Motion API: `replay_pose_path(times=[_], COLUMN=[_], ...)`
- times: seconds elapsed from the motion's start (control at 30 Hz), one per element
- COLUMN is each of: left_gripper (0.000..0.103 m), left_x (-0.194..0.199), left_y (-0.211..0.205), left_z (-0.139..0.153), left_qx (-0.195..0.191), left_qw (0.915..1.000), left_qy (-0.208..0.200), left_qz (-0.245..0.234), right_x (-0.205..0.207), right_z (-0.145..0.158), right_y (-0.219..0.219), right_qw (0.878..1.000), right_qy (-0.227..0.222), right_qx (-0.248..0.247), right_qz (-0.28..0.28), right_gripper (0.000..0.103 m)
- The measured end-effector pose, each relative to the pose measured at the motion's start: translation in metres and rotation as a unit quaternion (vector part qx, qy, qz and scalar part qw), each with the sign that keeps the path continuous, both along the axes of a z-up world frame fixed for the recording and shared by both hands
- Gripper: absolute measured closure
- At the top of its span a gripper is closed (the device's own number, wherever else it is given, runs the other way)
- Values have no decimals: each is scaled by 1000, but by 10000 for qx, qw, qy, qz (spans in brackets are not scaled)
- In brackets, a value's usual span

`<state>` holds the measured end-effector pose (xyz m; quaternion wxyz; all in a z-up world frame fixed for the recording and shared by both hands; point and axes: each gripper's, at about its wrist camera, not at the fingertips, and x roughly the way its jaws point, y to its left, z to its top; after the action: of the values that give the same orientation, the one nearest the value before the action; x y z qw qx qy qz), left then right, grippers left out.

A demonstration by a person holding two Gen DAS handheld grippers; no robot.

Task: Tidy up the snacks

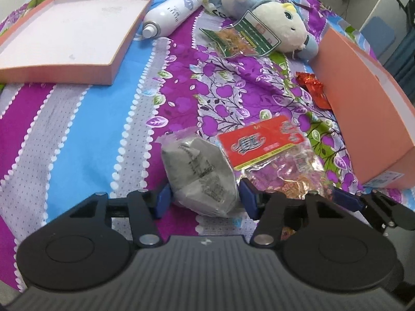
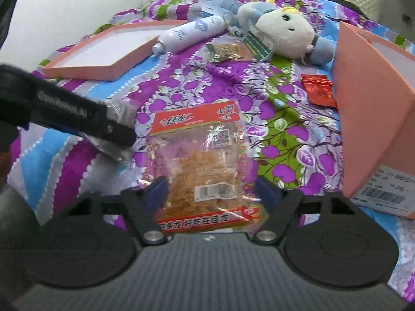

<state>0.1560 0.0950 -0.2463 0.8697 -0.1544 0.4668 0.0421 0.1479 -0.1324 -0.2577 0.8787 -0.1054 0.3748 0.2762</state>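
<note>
We see a bedsheet (image 1: 85, 119) striped purple, blue and dotted grey, with purple fruit and green leaves. The tray (image 1: 70, 29) is pink outside, white inside; the box (image 1: 363, 108) is pink. The bottle (image 1: 172, 13) is white with blue print. The plush (image 1: 269, 18) is cream and pale blue. One packet (image 1: 199, 173) is grey, one (image 2: 205, 160) red-topped and clear over orange strips, one (image 2: 319, 90) shiny red, one (image 1: 241, 40) green-edged. Our fingers (image 1: 250, 198) are blue-padded.

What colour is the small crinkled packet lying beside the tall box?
Shiny red foil; the small packet shows best in the right wrist view, against the peach box.
</note>
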Motion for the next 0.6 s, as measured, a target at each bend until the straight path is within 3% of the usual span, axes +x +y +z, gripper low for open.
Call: replay_pose_path(times=[0.1,0.2,0.6], left_gripper=[46,47,47], left_x=[1,-1,-22], left_y=[-3,-6,-24], left_z=[3,9,56], left_qx=[44,69,61], left_qw=[10000,9999,9997], left_qy=[-18,-35,-31], left_qz=[-61,-99,-253], right_x=[0,-1,-18], right_z=[6,13,61], right_y=[0,0,-31], right_qw=[9999,9999,9972], right_qy=[98,134,117], right_qx=[20,-17,374], right_qz=[-39,-1,-635], right_gripper=[60,69,75])
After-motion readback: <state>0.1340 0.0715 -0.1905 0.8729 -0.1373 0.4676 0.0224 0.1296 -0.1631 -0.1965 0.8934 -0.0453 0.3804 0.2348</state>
